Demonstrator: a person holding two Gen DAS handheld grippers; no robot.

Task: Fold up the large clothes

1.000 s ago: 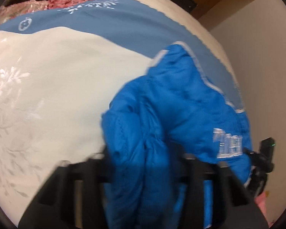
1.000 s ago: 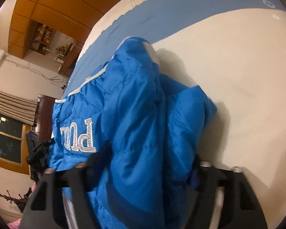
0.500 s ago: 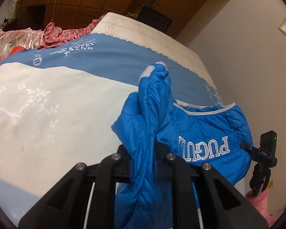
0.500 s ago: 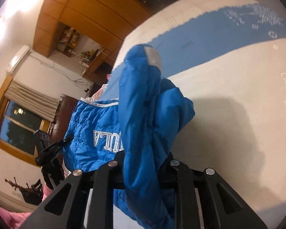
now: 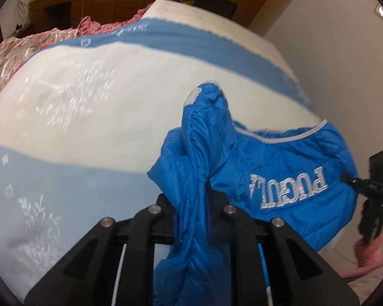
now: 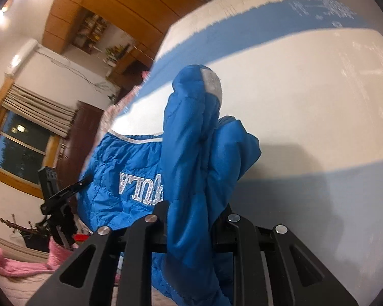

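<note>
free: bedspread [image 5: 94, 117] lies bare from 9 to 12 o'clock of the blue jacket [image 5: 280, 168] | blocked: room at 3 o'clock is taken by a black camera stand [image 5: 375, 191], beside the bed edge | blocked: far end at 11 o'clock is closed by pink bedding [image 5: 15, 51]

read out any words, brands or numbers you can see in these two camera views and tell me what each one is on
"PUGUL", then a cut-off letter, upside down: silver stitched lettering on the blue puffer jacket, left wrist view.
"ULA", upside down, with earlier letters hidden behind a fold: the same lettering, right wrist view.
Small white marks on the bedspread's blue band: too blurred to read.
No numbers or other labels are legible.
</note>
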